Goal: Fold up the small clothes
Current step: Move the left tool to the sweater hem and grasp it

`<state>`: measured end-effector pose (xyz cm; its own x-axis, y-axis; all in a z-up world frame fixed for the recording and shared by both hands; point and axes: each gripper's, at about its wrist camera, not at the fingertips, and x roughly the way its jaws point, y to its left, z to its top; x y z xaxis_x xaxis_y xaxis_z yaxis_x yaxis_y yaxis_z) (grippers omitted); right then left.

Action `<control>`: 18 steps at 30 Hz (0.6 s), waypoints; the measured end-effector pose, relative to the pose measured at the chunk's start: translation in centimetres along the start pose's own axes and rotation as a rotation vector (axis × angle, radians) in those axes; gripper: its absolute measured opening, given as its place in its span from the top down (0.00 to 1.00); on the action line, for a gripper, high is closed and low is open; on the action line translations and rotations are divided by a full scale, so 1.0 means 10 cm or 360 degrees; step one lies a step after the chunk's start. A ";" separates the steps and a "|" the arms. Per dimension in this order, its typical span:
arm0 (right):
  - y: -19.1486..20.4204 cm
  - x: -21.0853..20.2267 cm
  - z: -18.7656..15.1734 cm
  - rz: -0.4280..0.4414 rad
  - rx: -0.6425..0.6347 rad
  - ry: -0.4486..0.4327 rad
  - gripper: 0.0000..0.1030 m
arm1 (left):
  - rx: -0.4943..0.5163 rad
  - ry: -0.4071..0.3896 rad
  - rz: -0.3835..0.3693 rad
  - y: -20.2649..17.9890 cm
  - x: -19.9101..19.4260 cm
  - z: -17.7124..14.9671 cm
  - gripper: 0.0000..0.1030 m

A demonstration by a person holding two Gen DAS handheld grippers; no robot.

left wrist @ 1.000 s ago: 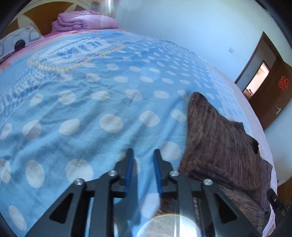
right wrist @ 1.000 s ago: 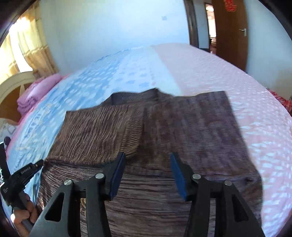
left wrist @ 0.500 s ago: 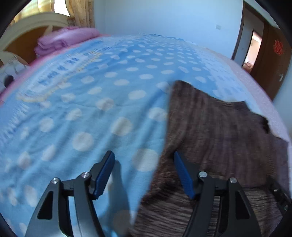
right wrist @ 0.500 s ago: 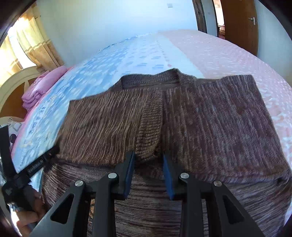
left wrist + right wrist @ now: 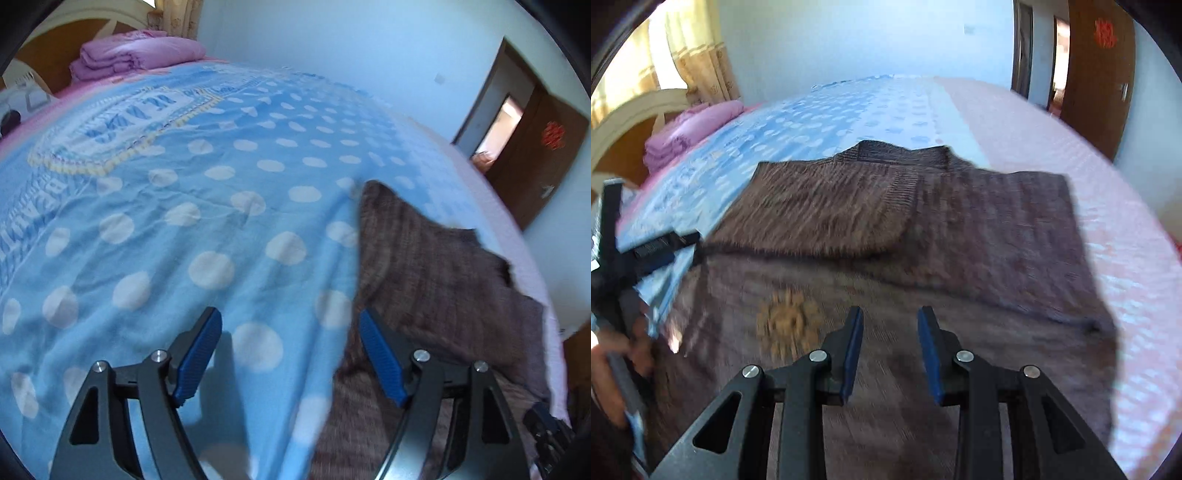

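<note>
The brown knitted sweater [image 5: 923, 236] is lying flat on the bed [image 5: 1108, 206], partly on the blue dotted blanket [image 5: 184, 229] and partly on the pink side of the cover. One sleeve [image 5: 820, 206] is lying folded across the chest, its cuff end reaching toward the middle. A yellowish round motif [image 5: 786, 325] is showing on the front, blurred, just ahead of my right tool [image 5: 890, 350]. My right tool is hovering over the lower part of the sweater with its jaws apart and nothing between them. My left tool [image 5: 291, 358] is sitting at the sweater's left edge, jaws spread wide and empty; its right finger is over the knit, its left finger over the blanket. In the right wrist view the left tool's body and my left hand [image 5: 613, 369] are showing at the garment's left edge. A folded purple quilt [image 5: 136, 53] is resting near the headboard [image 5: 624, 122], well apart from the sweater. A brown door [image 5: 543, 155] is standing beyond the bed.
</note>
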<state>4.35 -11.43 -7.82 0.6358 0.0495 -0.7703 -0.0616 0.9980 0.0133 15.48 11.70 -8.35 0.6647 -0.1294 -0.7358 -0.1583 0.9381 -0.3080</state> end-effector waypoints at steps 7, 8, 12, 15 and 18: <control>-0.18 -0.91 -0.49 0.0032 0.0085 -0.0186 0.32 | 0.0324 -0.0012 -0.0366 0.31 -0.84 -0.37 0.22; -0.16 -1.03 -0.57 0.0059 0.0075 -0.0201 0.32 | 0.0381 0.0003 -0.0369 0.36 -0.95 -0.45 0.22; -0.06 -1.26 -0.81 0.0107 0.0067 -0.0210 0.32 | 0.0504 0.0106 -0.0421 0.53 -1.25 -0.81 0.08; -0.01 -1.33 -0.98 0.0139 0.0099 -0.0207 0.32 | 0.0572 0.0227 -0.0480 0.59 -1.38 -1.16 0.08; 0.07 -1.38 -1.13 0.0145 0.0053 -0.0170 0.32 | 0.0666 0.0319 -0.0453 0.58 -1.45 -1.51 0.08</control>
<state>-13.13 -11.85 -4.40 0.7070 0.1421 -0.6928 -0.0986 0.9898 0.1025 -6.06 14.13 -8.56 0.4802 -0.4172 -0.7716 0.3389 0.8996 -0.2755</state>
